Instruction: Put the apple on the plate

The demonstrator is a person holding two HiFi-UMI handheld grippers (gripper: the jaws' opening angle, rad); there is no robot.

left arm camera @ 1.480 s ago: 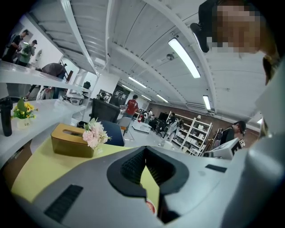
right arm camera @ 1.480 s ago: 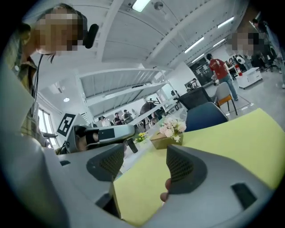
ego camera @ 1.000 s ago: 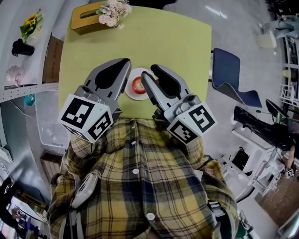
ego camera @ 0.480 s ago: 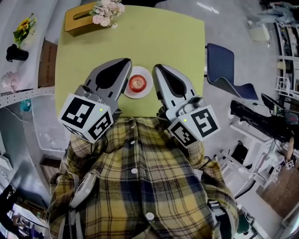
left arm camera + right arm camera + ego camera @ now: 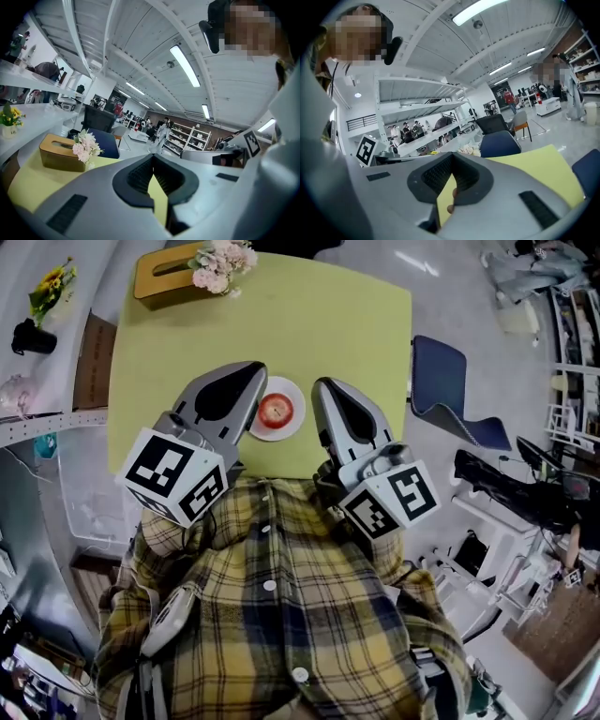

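Note:
A red apple (image 5: 276,410) sits on a small white plate (image 5: 292,425) near the front edge of the yellow-green table (image 5: 328,315) in the head view. My left gripper (image 5: 251,371) lies just left of the plate, its jaws shut and empty. My right gripper (image 5: 322,385) lies just right of the plate, also shut with nothing held. Neither touches the apple. In the left gripper view the left gripper (image 5: 153,155) has its jaws meeting at the tip over bare table. The right gripper view shows the right gripper (image 5: 453,153) shut the same way.
A wooden tissue box (image 5: 164,277) and a pink flower bunch (image 5: 223,263) stand at the table's far left corner. A blue chair (image 5: 450,390) is off the table's right side. A counter at left carries a black mug (image 5: 28,337) and yellow flowers (image 5: 52,292).
The right gripper has drawn back from over the plate's edge to the right of it, leaving the apple on the plate. The left gripper has stayed put.

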